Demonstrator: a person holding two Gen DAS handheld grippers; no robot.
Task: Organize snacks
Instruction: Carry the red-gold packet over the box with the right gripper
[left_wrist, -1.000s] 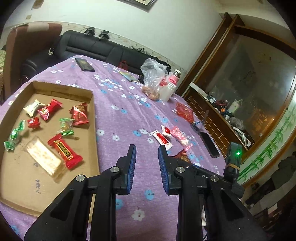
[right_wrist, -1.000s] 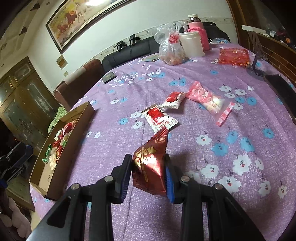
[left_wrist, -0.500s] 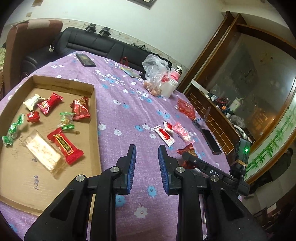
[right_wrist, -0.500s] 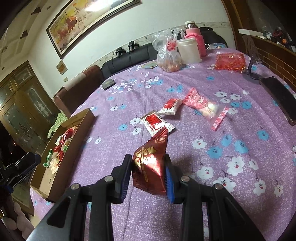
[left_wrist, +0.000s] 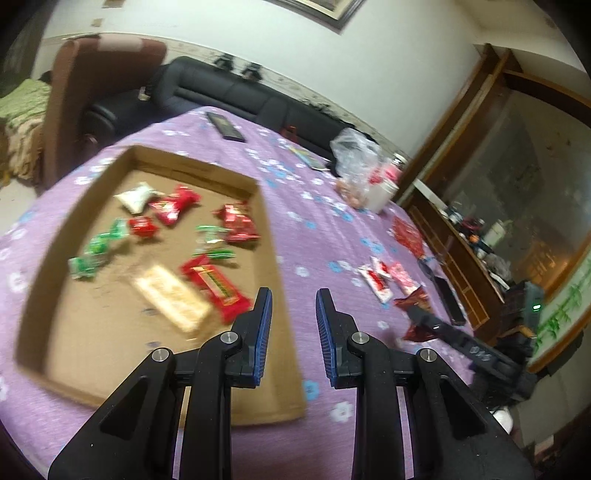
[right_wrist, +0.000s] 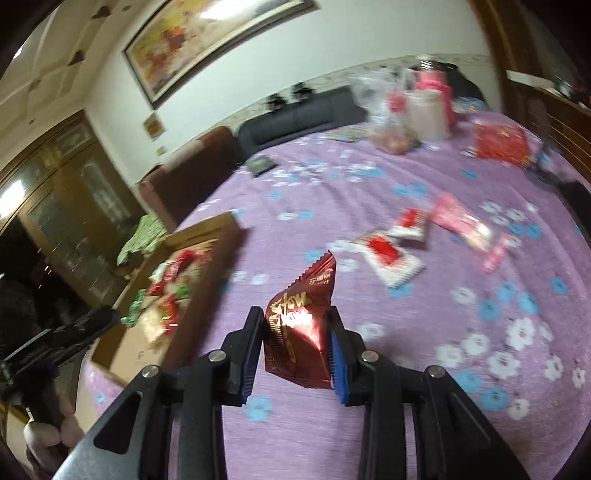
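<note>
The right claw (right_wrist: 295, 350) is clamping the red packet (right_wrist: 301, 328) and swinging left since a second ago, the box (right_wrist: 207, 236) now nearing its left; the left claw (left_wrist: 293, 332) is hanging apart, empty; a drop-off looks close.

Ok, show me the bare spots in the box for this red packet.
Cardboard box: its near end is bare, from the pale bar down to the near wall. The right gripper holds the red packet. The far half is crowded with candies, among them the red pouch.
</note>
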